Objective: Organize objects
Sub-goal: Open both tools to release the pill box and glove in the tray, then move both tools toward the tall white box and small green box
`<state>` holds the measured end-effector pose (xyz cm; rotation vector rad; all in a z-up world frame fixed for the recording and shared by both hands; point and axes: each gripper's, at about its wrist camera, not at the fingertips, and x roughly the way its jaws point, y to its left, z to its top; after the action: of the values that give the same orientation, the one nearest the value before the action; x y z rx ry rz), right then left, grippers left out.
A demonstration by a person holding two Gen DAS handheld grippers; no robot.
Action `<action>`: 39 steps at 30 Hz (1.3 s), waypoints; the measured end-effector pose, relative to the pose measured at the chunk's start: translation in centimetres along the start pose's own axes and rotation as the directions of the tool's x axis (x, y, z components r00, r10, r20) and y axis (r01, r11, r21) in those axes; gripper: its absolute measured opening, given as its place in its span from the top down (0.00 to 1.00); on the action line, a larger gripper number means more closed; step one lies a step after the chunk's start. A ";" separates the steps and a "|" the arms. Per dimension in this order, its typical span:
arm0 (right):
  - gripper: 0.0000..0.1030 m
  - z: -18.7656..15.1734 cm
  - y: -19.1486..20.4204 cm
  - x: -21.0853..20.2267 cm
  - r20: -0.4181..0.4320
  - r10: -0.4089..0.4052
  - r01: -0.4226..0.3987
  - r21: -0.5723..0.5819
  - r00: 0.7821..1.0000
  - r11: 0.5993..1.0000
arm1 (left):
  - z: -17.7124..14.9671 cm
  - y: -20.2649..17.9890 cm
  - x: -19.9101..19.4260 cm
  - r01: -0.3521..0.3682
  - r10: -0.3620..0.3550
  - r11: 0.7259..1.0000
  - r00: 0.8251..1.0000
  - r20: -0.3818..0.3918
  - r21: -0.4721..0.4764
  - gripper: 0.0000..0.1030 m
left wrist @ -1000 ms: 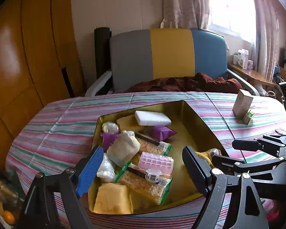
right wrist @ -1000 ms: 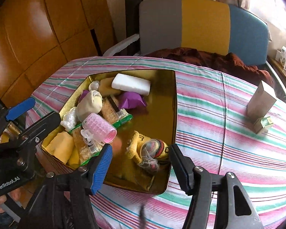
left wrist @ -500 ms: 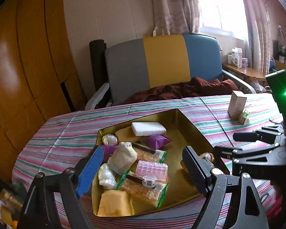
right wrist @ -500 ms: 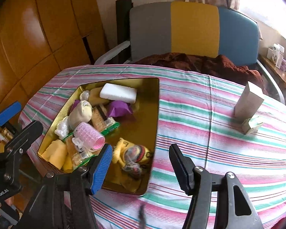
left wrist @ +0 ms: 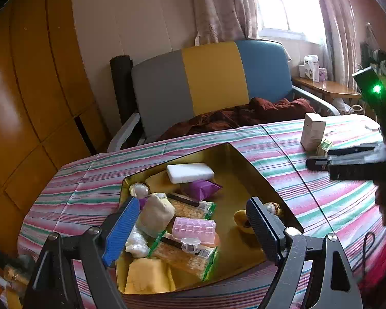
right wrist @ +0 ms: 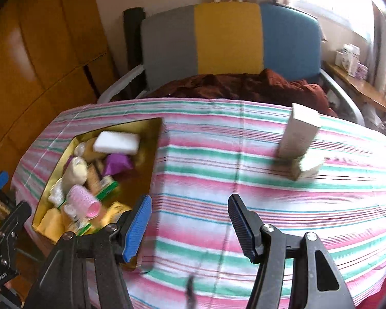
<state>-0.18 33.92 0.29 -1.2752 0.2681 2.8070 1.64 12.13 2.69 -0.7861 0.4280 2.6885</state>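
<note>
The gold tin (left wrist: 267, 180) sits on the striped tablecloth (left wrist: 90, 185) and serves as the collecting bin: the small things are packed toward its left half, so the right half of its floor lies bare for what is yet to come. Inside, the white foam block (left wrist: 190, 172) lies at about 12 o'clock from the tin's centre, the purple packet (left wrist: 202, 187) just below it, the pink hair roller (left wrist: 194, 228) near the middle on top of the cracker packets (left wrist: 190, 256), and a yellow sponge (left wrist: 148, 278) at 7 o'clock. The left gripper (left wrist: 190, 231) hovers over the tin with its jaws apart and nothing between them, probably only waiting. The right gripper (right wrist: 189, 225), likewise spread and empty, hangs over bare cloth with the tin at its 9 o'clock; the view is blurred, which suggests it is travelling. At its 1 o'clock the tall white box (right wrist: 299, 131) stands upright, with the small green box (right wrist: 307, 166) touching or just beside its foot; these two remain outside the tin, well apart from it, so they look like the next things to fetch
</note>
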 end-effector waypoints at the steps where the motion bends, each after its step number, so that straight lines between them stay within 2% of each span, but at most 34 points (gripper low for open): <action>1: 0.39 0.2 -0.6 0.0 0.001 -0.009 0.009 0.011 1.000 1.000 | 0.0 -0.2 0.1 0.002 -0.002 1.000 1.000 -0.002 0.004 0.17; 15: 0.39 3.0 -9.5 0.3 0.010 -0.113 0.110 0.161 0.994 0.981 | 0.4 -2.2 1.5 0.028 -0.026 0.998 0.999 -0.032 0.056 0.17; 25: 0.39 4.8 -16.6 2.2 0.045 -0.188 0.166 0.301 0.981 0.939 | 0.8 -4.0 3.2 0.052 -0.046 0.994 0.997 -0.062 0.095 0.17; 29: 0.39 3.8 -19.7 3.3 0.024 -0.203 0.177 0.397 0.979 0.901 | 1.3 -4.9 4.3 0.071 -0.062 0.992 0.995 -0.081 0.105 0.17; 33: 0.39 2.7 -22.5 3.7 -0.030 -0.206 0.193 0.503 0.978 0.842 | 2.2 -6.2 5.5 0.109 -0.099 0.988 0.991 -0.094 0.105 0.17; 36: 0.39 2.1 -23.9 3.7 -0.047 -0.187 0.180 0.568 0.981 0.803 | 3.3 -7.7 6.5 0.150 -0.139 0.983 0.985 -0.099 0.108 0.17; 39: 0.39 1.6 -24.5 3.9 -0.073 -0.171 0.180 0.595 0.983 0.783 | 4.7 -9.6 7.7 0.204 -0.192 0.973 0.975 -0.109 0.110 0.17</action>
<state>-1.17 58.19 -4.99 -1.0871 0.9049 2.2590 -3.21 24.11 0.28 -0.8780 0.5016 2.4232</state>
